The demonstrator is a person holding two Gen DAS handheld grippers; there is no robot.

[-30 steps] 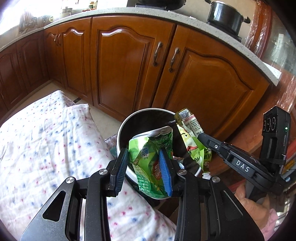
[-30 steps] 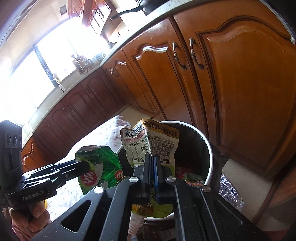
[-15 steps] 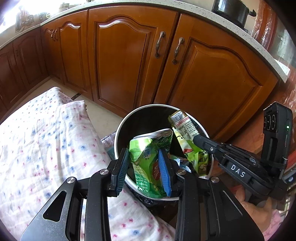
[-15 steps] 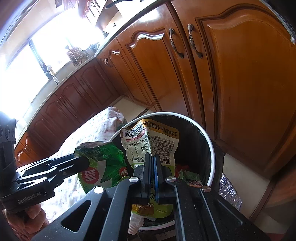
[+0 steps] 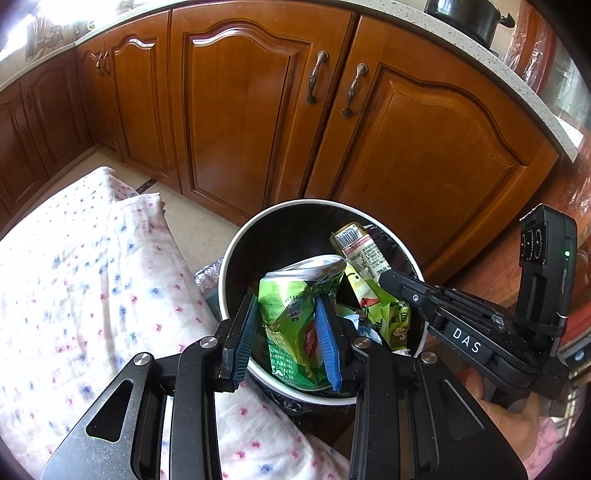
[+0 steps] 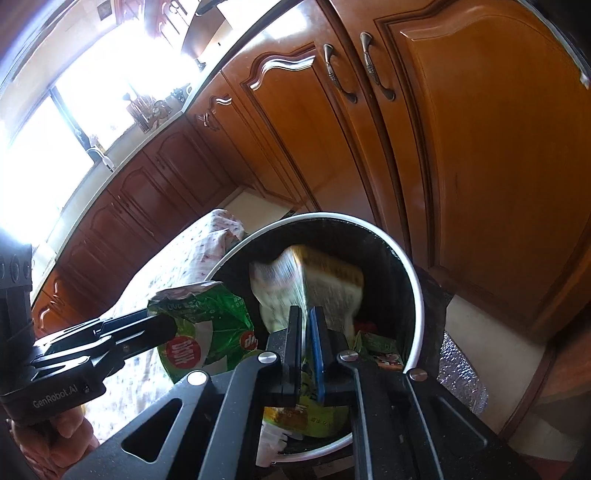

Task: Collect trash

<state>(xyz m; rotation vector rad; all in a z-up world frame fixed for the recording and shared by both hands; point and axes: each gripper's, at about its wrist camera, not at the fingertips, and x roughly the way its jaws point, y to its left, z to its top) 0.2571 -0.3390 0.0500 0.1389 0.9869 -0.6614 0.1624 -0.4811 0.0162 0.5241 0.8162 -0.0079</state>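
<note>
1. Left wrist view, lower centre: the left gripper [image 5: 288,332] pinches a crumpled green wrapper [image 5: 291,317] between its blue pads, over the near rim of a white-rimmed bin [image 5: 236,258] lined in black.
2. Right of it in that view, the right gripper [image 5: 386,277] reaches into the bin at a sharply seen pale-green packet [image 5: 369,266] with a barcode.
3. Right wrist view: that packet [image 6: 314,280] is blurred, and the right gripper [image 6: 306,317] is opening its jaws, a narrow gap showing with the packet between them.
4. Only the left wrist view shows a black pot [image 5: 465,18] on the counter, upper right; only the right wrist view shows a bright window [image 6: 55,129], upper left.
5. Wooden cabinets [image 5: 236,110] and a dotted cloth [image 5: 74,295] flank the bin.
</note>
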